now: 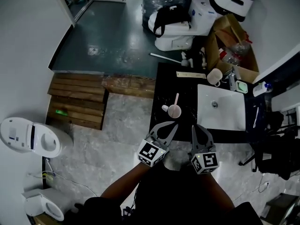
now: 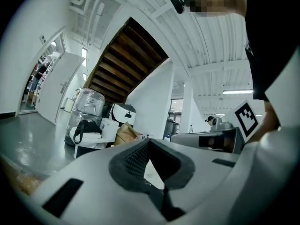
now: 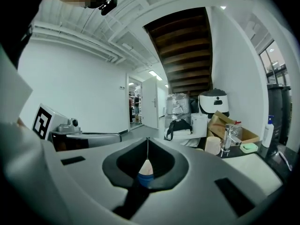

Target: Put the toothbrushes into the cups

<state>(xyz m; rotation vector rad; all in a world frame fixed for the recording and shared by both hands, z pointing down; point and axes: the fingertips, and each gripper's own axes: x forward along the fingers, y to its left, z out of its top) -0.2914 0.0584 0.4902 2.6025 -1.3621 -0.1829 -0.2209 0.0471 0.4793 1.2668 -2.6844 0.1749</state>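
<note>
A pink cup (image 1: 174, 111) stands on the black counter (image 1: 168, 86) with a pale toothbrush (image 1: 176, 98) upright in it. A cream cup (image 1: 214, 76) (image 3: 213, 145) sits further back, beside the faucet (image 1: 233, 79). A thin white toothbrush-like stick (image 1: 255, 117) lies at the right of the white sink (image 1: 220, 108). My left gripper (image 1: 175, 124) (image 2: 149, 139) hovers just in front of the pink cup, shut and empty. Alongside it, my right gripper (image 1: 193, 127) (image 3: 147, 138) is also shut with nothing held. Both point level across the counter.
A flat wooden strip (image 1: 191, 74) lies at the counter's back. A green soap dish (image 1: 241, 86) and a bottle (image 1: 260, 88) sit by the sink's far right. Beyond the counter are a cardboard box (image 1: 230, 36), white appliances (image 1: 176, 29) and wooden steps (image 1: 77, 100).
</note>
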